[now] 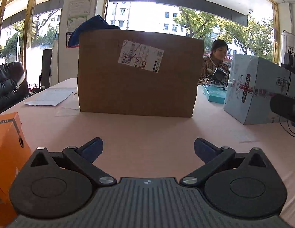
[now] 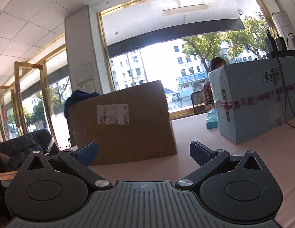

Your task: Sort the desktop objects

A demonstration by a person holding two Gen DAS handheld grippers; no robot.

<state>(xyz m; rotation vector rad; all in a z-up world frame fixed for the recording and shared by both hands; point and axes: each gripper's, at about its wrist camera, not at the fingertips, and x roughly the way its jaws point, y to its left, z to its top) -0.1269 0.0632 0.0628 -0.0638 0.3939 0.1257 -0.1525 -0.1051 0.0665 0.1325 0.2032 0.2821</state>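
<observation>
Grippers, left gripper (image 1: 148, 148) and right gripper (image 2: 143, 152), sit spread and empty before the brown box (image 1: 139, 74); orange box (image 1: 6, 152) left of it looks nearest, so square up first.

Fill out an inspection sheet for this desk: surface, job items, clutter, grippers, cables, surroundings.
Surface: pale pink table, bare directly ahead of both grippers.
Job's things: large brown cardboard box standing upright with a scribbled shipping label; light blue taped box to its right; orange box at the left edge.
Clutter: loose papers left of the brown box; teal tray behind; blue cloth showing above the brown box.
Grippers: left gripper and right gripper, jaws wide apart, holding nothing.
Cables: black cable draped over the light blue box.
Surroundings: big windows, black sofa, a seated person at the far side.
</observation>
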